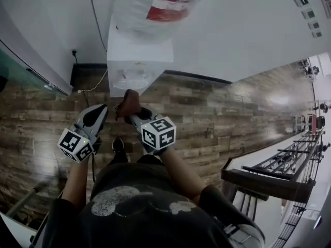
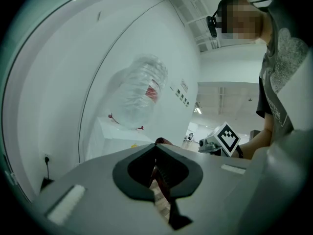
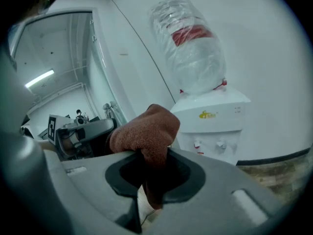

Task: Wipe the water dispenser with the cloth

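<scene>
Two things are cut off in the head view: the clear water bottle (image 1: 155, 4) runs out past the top edge, and the white water dispenser (image 1: 139, 61) below it, seen steeply from above at upper centre, shows only its top and a strip of its front. Its small taps (image 3: 198, 145) show only in the right gripper view, low on the front panel, too small to tell apart. The brown cloth (image 1: 128, 101) sits just below the dispenser's front edge at centre frame; whether it touches the panel cannot be told. The right gripper (image 1: 132, 112) is clamped on that cloth, and in its own view the fabric bunches above the pinched jaws while its lower end disappears into the dark gap between them. The left gripper (image 1: 102, 110) lies just to the left, and its jaws meet at the tips with nothing between them; past them only a sliver of cloth peeks out. Both of the person's forearms rise from the lower middle of the head view, the right forearm (image 1: 178, 169) angled up and left, the left forearm (image 1: 77, 182) nearly straight up the frame. A wood-plank floor (image 1: 217, 118) fills the middle, and a shoe (image 1: 118, 144) pokes out between the grippers' marker cubes.
</scene>
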A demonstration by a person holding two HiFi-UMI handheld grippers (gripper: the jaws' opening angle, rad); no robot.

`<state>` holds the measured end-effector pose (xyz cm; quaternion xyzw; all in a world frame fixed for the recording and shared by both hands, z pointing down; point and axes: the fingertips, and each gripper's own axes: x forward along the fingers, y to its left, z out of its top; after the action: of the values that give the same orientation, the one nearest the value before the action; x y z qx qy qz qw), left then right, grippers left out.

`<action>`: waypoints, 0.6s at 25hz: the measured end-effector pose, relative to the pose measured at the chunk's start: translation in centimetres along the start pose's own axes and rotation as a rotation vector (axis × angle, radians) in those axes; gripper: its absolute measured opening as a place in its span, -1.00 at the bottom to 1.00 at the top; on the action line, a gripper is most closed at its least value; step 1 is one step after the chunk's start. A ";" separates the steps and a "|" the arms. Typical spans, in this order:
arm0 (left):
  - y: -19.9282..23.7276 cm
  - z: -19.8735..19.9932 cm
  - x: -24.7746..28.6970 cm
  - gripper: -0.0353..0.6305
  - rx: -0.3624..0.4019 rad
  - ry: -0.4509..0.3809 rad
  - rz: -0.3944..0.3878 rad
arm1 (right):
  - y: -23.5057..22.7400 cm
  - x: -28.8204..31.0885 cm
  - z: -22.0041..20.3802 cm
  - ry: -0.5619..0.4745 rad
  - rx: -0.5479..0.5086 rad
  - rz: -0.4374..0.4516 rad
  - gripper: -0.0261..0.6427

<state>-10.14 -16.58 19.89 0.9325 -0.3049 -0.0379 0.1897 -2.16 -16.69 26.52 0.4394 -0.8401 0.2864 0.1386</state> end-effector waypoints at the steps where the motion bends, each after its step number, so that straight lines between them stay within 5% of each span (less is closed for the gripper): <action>1: 0.9 0.2 0.0 -0.87 -0.002 -0.001 0.008 | 0.1 1.0 0.2 0.011 -0.007 0.005 -0.75; 15: 5.7 2.0 0.4 -0.87 -0.020 -0.022 0.207 | 0.0 12.0 3.6 0.131 -0.131 0.127 -0.75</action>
<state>-13.36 -21.68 20.15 0.8937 -0.4011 -0.0313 0.1985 -8.99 -26.81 29.44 0.3554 -0.8723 0.2673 0.2032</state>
